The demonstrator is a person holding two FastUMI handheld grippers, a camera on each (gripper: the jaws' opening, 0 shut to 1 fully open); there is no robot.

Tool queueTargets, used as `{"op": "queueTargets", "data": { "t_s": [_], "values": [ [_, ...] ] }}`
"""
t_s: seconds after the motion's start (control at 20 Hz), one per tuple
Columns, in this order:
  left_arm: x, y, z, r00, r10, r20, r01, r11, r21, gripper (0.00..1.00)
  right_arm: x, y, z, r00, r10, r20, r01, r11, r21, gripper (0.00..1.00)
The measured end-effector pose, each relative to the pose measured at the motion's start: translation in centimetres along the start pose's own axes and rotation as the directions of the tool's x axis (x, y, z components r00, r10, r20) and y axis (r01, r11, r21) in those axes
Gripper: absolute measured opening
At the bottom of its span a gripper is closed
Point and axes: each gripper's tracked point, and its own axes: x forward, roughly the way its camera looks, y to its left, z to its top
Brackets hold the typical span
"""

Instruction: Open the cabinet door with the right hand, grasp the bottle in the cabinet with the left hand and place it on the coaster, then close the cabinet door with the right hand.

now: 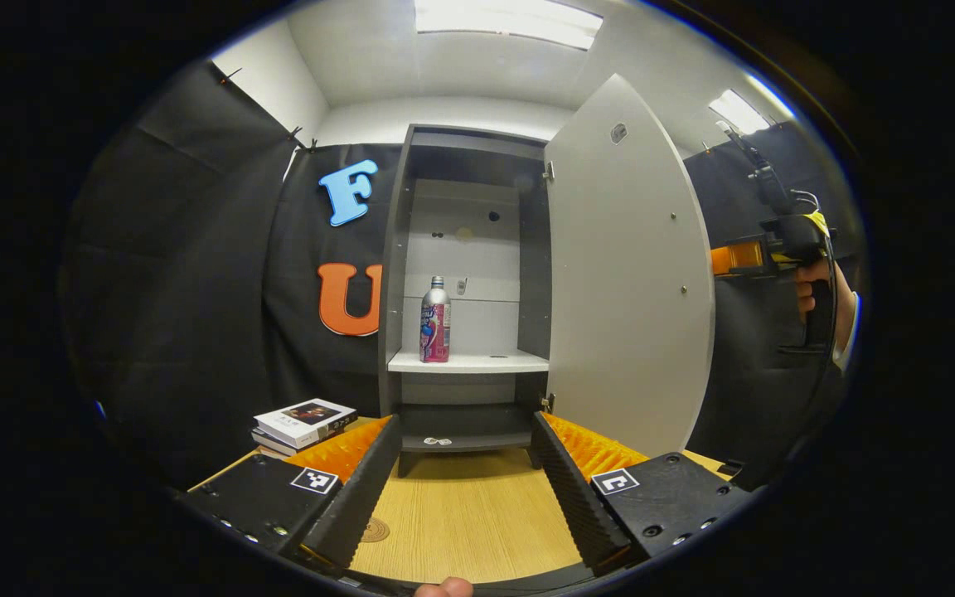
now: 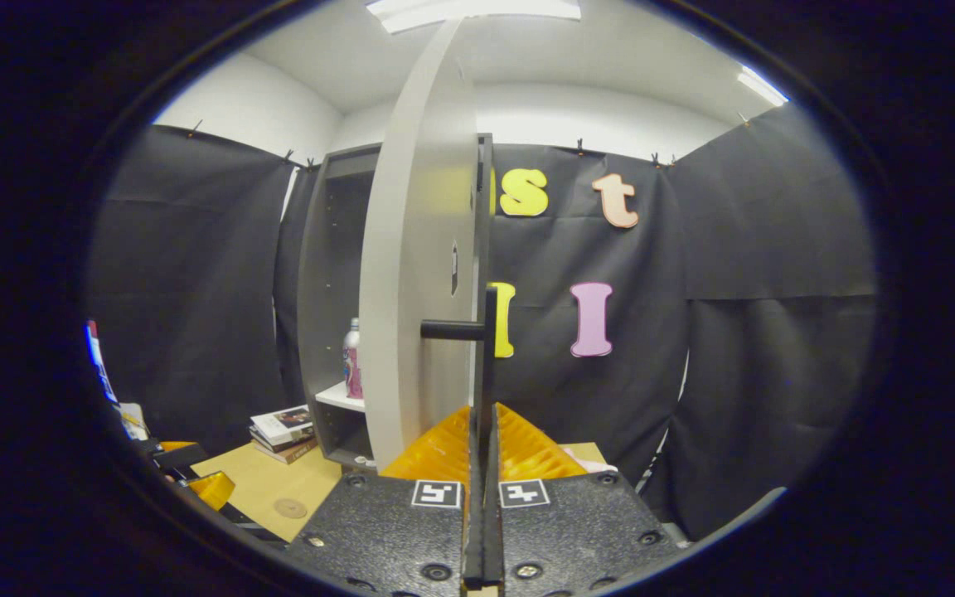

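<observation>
Door (image 1: 627,274) of the grey cabinet stands open, right gripper (image 2: 482,414) closed on its black handle (image 2: 477,332); left gripper (image 1: 465,464) gapes toward the silver-pink bottle (image 1: 434,322) on the white shelf (image 1: 469,361), ready to grasp.

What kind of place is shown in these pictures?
Probably a small recording booth rather than a real home: black cloth hangs on the walls, and a narrow cabinet with its door open stands on a wooden table beside some books.

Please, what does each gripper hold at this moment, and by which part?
The right gripper is shut on the door handle, at its lower part. The left gripper is open and holds nothing.
</observation>
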Motion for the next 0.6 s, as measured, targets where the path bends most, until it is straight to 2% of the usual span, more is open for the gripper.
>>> {"op": "queueTargets", "data": {
  "t_s": [0.25, 0.4, 0.55, 0.6],
  "values": [
    [0.4, 0.3, -0.1, 1.0, 0.018, 0.001, -0.018, 1.0, -0.007, 0.95, -0.8, 0.5, -0.5, 1.0, 0.024, -0.004, -0.024, 0.999, 0.038, 0.04],
    [1.2, 0.2, -0.4, 1.0, 0.014, -0.01, -0.014, 1.0, -0.011, 0.95, -0.5, -1.6, -0.9, 0.998, -0.063, 0.003, 0.063, 0.998, -0.004, 0.04],
    [2.3, 0.4, 0.0, 1.0, 0.009, -0.009, -0.009, 1.0, -0.015, 0.95, -1.0, -1.4, -1.6, 0.998, -0.06, -0.017, 0.06, 0.998, 0.021, 0.11],
    [2.8, 0.5, 0.1, 1.0, 0.006, -0.007, -0.006, 1.0, -0.012, 0.95, -0.8, -1.4, -1.7, 0.998, -0.063, -0.017, 0.063, 0.998, 0.025, 0.19]
  ]
}}
